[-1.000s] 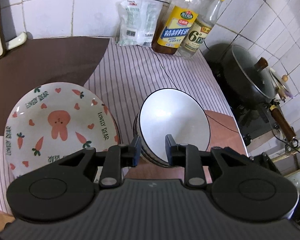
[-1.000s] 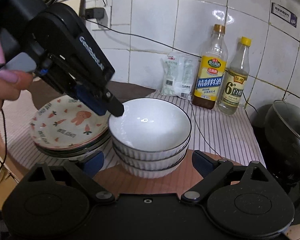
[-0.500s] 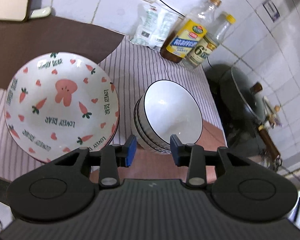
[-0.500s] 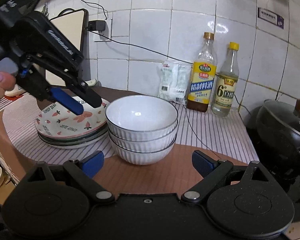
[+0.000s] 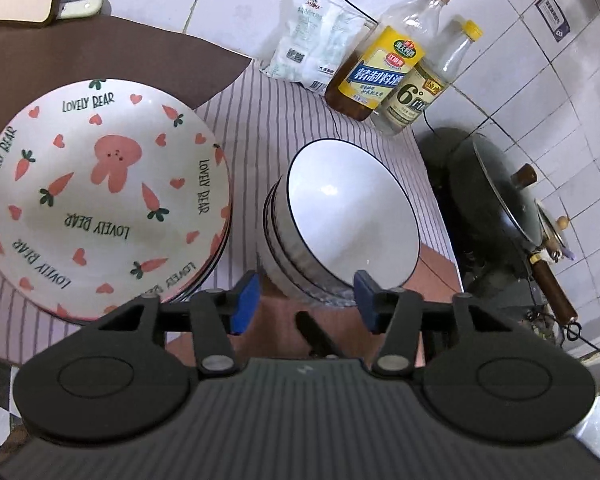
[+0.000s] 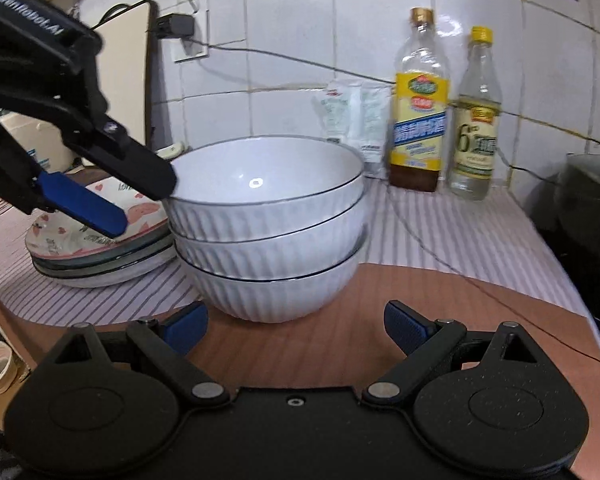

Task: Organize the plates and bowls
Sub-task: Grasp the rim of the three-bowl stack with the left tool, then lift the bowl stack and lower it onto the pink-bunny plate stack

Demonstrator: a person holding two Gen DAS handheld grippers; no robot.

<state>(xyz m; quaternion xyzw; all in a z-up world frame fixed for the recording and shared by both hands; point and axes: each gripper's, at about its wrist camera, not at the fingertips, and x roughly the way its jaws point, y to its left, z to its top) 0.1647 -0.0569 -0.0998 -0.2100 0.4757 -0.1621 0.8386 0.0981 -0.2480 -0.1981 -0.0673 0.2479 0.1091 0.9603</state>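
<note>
Three white ribbed bowls with dark rims stand nested on the counter. To their left is a stack of plates topped by one with a pink rabbit and carrots. My left gripper hovers above the near side of the bowls; its jaws are opening and nothing is between them. In the right wrist view that left gripper hangs over the gap between plates and bowls. My right gripper is open, low and just in front of the bottom bowl.
Two bottles and a white packet stand at the tiled back wall. A dark lidded pot sits on a stove to the right. A striped cloth and a reddish mat cover the counter; its edge is near.
My left gripper's jaws have spread wider, and it has sunk and rolled. My right gripper has dropped lower, so the bowls appear larger and closer.
</note>
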